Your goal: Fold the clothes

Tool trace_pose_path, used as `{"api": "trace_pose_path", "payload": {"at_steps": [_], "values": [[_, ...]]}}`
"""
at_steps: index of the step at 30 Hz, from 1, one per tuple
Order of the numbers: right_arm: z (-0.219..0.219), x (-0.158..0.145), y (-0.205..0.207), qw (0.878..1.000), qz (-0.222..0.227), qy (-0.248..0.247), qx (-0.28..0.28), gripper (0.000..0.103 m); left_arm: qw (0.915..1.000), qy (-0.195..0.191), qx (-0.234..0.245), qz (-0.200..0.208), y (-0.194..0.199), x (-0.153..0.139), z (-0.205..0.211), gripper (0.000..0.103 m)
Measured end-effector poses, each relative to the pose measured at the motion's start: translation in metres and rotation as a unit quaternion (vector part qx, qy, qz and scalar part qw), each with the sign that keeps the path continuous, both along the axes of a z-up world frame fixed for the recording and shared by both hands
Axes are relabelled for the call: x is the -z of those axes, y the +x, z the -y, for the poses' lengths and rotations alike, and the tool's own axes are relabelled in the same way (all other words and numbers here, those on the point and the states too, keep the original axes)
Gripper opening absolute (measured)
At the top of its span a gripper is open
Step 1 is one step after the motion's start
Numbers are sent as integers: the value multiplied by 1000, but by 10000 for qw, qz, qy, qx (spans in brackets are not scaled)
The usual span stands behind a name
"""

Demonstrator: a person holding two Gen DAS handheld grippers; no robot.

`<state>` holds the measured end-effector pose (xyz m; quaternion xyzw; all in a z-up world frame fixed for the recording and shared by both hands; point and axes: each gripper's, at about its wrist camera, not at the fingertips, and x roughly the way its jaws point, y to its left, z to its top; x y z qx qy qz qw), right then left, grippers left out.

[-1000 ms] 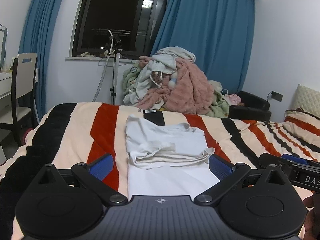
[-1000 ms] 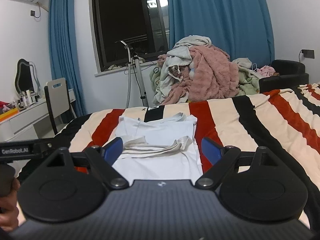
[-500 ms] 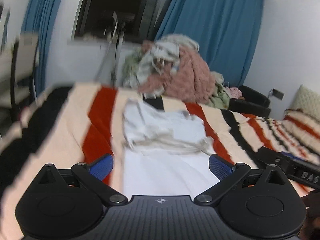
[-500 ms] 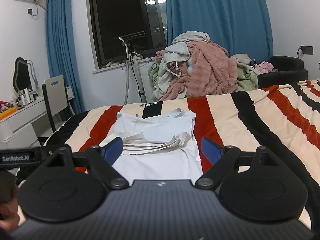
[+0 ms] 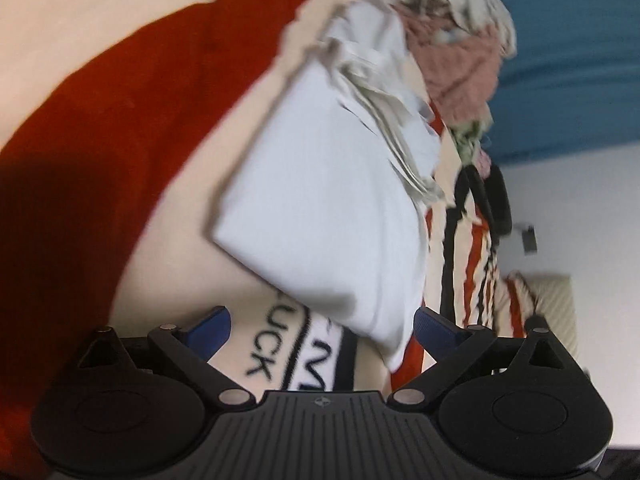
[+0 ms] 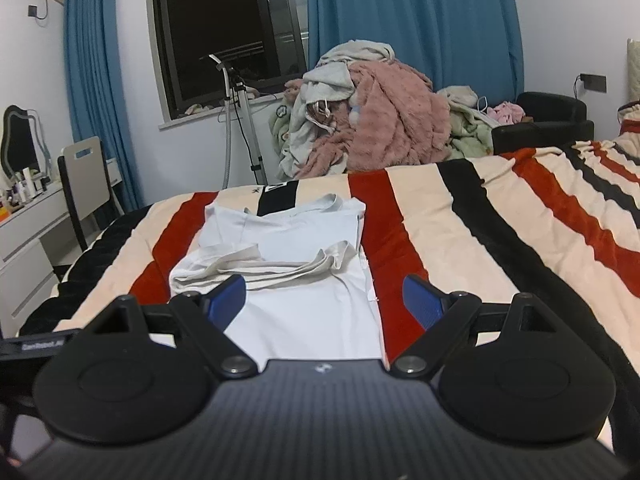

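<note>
A white garment lies flat on the striped blanket, its upper part with beige trim folded back over the middle. My right gripper hovers open above the garment's near half, with nothing between its blue pads. In the blurred, tilted left wrist view the same garment fills the centre. My left gripper is open and low over the bed, and the garment's near corner lies just ahead of its fingers. A black-and-white printed label on the blanket shows between them.
A tall pile of pink and grey clothes stands beyond the bed's far end. A chair and a white desk are at the left, a metal stand is by the window, and a black armchair is at the right.
My left gripper has dropped toward the bed and rolled, so its view is now tilted and close to the garment's corner. The right gripper has barely moved; both stay open.
</note>
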<state>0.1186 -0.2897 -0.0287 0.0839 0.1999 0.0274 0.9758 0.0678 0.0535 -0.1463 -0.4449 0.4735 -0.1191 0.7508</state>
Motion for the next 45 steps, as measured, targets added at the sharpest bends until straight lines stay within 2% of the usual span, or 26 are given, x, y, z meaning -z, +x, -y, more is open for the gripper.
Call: {"api": "trace_pose_path", "payload": {"at_steps": [3,4,7,8,10,12,14,16,18,19,21,23,24,27,29,30,31,33,35,37,39,40,43,45], "values": [[-1,2,1,10000,-58,40,-34,87,9989,-166,-434,-46,3,9,-11,96],[-1,2,1,9999,-77,53,-45,87,9983,-158,-565,38,4,8,-14,95],[0,4,2,9999,-107,96,-72,87,9954,77,-807,501,4,0,-16,76],[0,4,2,9999,-111,111,-70,87,9944,97,-837,632,3,-2,-16,74],[2,4,2,9998,-117,159,-50,87,9930,-123,-882,782,3,0,-17,71],[4,4,3,9996,-140,230,-35,87,9934,-10,-933,670,6,2,-14,60],[7,5,4,9993,-187,320,-27,87,9939,193,-966,492,9,6,-11,30],[10,10,8,9978,-360,557,-65,87,9934,288,-1052,366,10,10,-11,13],[14,18,13,9934,-638,945,-119,87,9924,102,-1160,411,7,11,-15,7],[18,27,16,9858,-879,1413,-205,87,9916,59,-1199,476,5,9,-17,6],[26,44,22,9622,-1353,2334,-375,87,9901,-17,-1266,608,2,6,-20,6],[35,63,28,9255,-1820,3276,-546,89,9885,-87,-1306,758,-1,1,-18,5],[39,81,32,8890,-2098,4019,-642,89,9879,-78,-1309,826,-2,-2,-18,5],[43,128,35,7820,-2725,5575,-580,89,9861,-145,-1365,940,-6,-6,-20,5],[46,133,34,7820,-2731,5588,-408,86,9853,-211,-1410,939,-5,-8,-22,5],[47,135,34,7831,-2724,5582,-313,80,9850,-242,-1431,936,-5,-9,-24,5],[50,134,34,7909,-2656,5511,-159,70,9847,-265,-1450,928,-4,-8,-24,5],[59,137,32,7982,-2534,5458,282,63,9845,-277,-1467,921,-6,-7,-26,5],[70,141,28,7999,-2399,5452,734,40,9842,-291,-1480,930,-6,-8,-26,5],[76,142,25,8045,-2244,5406,1008,29,9836,-323,-1478,980,-8,-9,-26,5],[79,140,23,8120,-2077,5333,1148,23,9830,-326,-1460,1062,-8,-12,-26,5],[80,138,21,8162,-1994,5287,1203,12,9827,-299,-1449,1113,-9,-14,-26,5],[76,121,18,8437,-1695,4984,1052,6,9819,12,-1333,1347,-14,-28,-23,4],[75,103,13,8646,-1377,4748,896,5,9788,236,-1232,1618,-22,-43,-20,4]]}}
